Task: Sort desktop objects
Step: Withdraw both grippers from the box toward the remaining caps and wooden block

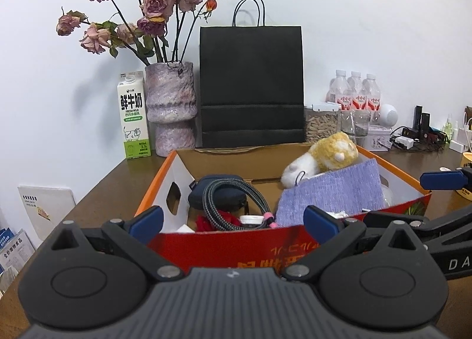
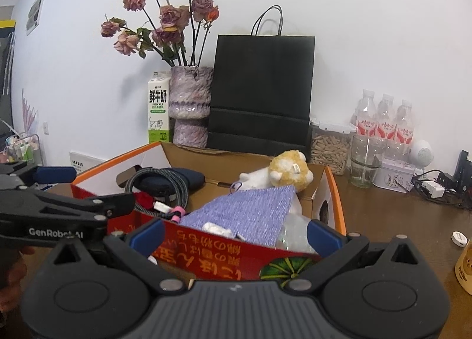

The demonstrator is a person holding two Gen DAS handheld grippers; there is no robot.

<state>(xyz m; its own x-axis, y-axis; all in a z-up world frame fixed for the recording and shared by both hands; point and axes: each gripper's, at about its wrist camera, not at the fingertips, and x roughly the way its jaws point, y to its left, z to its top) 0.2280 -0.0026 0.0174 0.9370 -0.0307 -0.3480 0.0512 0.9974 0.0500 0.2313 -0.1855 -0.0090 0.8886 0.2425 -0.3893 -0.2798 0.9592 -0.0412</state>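
A red and orange cardboard box [image 1: 218,240] [image 2: 206,259] stands open on the brown desk, right in front of both grippers. Inside lie a yellow and white plush toy [image 1: 330,156] [image 2: 287,172], a purple cloth [image 1: 333,191] [image 2: 250,212], a braided grey cable [image 1: 230,200] [image 2: 165,182] over a dark blue pouch [image 1: 206,191] [image 2: 188,177], and small items. My left gripper [image 1: 233,221] is open at the box's near wall, holding nothing. My right gripper [image 2: 234,234] is open too, over the near wall, empty.
Along the back wall stand a milk carton [image 1: 134,116], a purple vase of dried roses [image 1: 171,109], a black paper bag [image 1: 252,85], three water bottles [image 1: 355,94], a jar of seeds [image 2: 329,149] and a glass [image 2: 365,162]. Cables and chargers [image 1: 413,135] lie at the right.
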